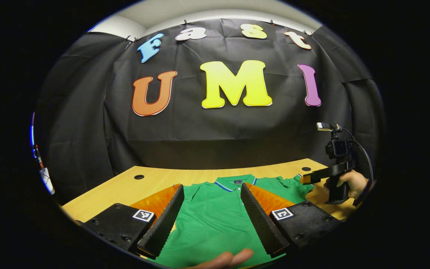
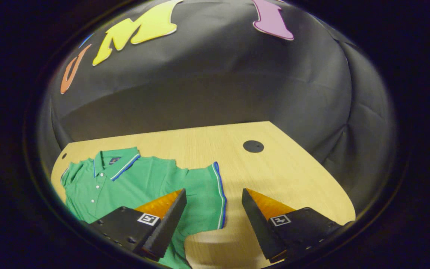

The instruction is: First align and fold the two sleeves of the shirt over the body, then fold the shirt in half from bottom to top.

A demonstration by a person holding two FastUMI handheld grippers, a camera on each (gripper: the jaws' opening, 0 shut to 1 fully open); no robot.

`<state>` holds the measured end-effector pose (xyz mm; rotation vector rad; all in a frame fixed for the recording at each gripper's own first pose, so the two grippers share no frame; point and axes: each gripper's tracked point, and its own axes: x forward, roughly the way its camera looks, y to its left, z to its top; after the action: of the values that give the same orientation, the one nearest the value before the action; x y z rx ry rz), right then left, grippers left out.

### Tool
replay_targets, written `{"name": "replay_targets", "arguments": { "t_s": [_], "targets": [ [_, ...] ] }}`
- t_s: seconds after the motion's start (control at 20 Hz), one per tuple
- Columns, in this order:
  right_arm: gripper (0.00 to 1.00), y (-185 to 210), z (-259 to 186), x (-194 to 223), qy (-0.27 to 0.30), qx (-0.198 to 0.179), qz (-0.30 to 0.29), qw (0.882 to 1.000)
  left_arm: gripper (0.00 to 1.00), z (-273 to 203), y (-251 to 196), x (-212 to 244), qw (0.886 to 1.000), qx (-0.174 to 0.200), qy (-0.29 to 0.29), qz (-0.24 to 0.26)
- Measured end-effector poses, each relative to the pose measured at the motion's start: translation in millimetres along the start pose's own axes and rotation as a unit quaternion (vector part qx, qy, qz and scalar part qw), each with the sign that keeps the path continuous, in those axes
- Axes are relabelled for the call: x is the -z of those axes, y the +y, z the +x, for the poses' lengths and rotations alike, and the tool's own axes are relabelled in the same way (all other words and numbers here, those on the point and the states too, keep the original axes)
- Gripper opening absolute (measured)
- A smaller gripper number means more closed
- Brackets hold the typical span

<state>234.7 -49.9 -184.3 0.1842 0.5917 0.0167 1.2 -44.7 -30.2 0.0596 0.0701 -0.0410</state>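
Left gripper view: green shirt (image 1: pixel 215 216) lies flat, collar away, on the wooden table (image 1: pixel 125 186), sleeves spread, apparently unfolded; left gripper (image 1: pixel 212 192) hangs above its chest, jaws wide, holding nothing, while the other gripper (image 1: pixel 312 178) waits in a hand (image 1: pixel 351 183) by the far sleeve. Right gripper view: right gripper (image 2: pixel 214 196) is wide apart and empty over the sleeve (image 2: pixel 203 194), likely lined up to pinch its cuff

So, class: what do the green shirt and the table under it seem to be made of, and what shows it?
Shirt: probably soft knit cloth, matte; it drapes and creases, with a striped collar and small buttons.
Table: seems pale wood or wood-look laminate, smooth with a faint sheen; fine straight grain lines show.
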Motion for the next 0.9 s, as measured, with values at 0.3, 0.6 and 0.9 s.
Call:
{"name": "replay_targets", "arguments": {
  "t_s": [0.3, 0.6, 0.9],
  "targets": [
    [0.77, -6, 11, 20, 0.076, -0.013, 0.024, 0.997, 0.98, -11, -6, 0, 1.0, 0.001, -0.006, 0.009],
    [0.5, -9, 12, 24, 0.09, 0.006, 0.018, 0.996, 0.98, -16, -8, 6, 1.0, 0.003, 0.001, 0.005],
    [0.15, 0, 12, 24, 0.099, 0.005, 0.017, 0.995, 0.98, -17, -4, 12, 1.0, 0.002, 0.007, -0.006]
  ]
}}
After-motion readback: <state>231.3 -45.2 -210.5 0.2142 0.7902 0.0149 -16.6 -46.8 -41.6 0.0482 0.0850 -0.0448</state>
